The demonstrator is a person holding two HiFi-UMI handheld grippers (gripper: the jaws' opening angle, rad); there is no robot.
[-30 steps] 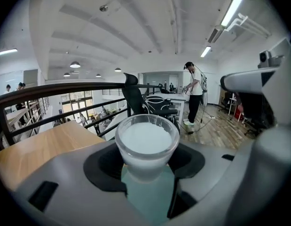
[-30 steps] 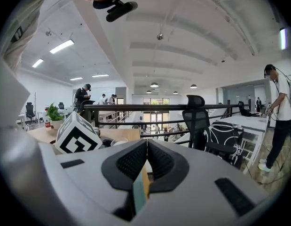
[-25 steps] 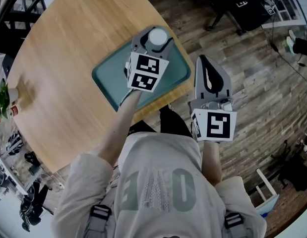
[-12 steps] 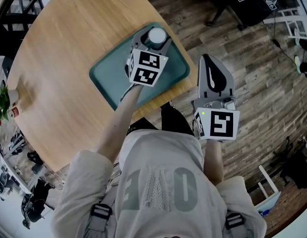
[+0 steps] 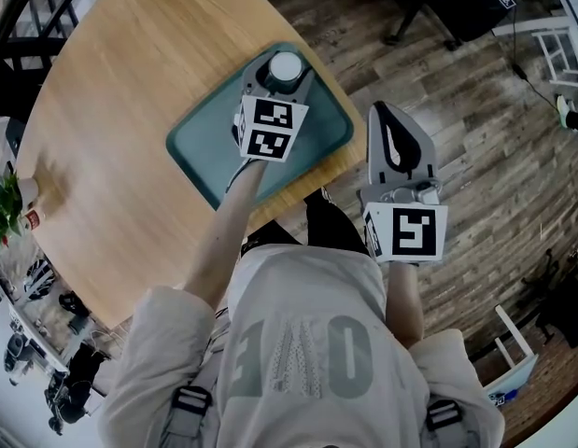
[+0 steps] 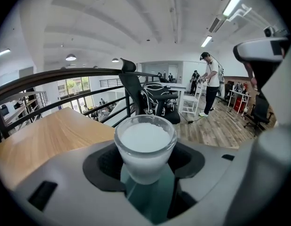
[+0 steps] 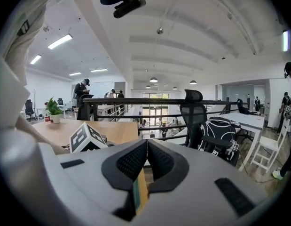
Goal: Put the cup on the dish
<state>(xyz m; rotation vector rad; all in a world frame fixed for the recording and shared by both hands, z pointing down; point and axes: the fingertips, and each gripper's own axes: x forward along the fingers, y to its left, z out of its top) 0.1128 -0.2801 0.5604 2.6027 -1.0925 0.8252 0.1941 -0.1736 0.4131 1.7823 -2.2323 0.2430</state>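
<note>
Pinching the cup by its sides, the left tool holds it over the green dish on the worktop, seemingly to set it down, while the right tool, pressed together, hangs idle beyond the edge.

The left gripper, holding the cup, has edged slightly left.

- Shirt: large pale letters across the chest, seen from above, roughly "E", a striped middle letter, "O"; the word cannot be read for certain.
- Left gripper and right gripper: black-and-white square code markers, no lettering.
</note>
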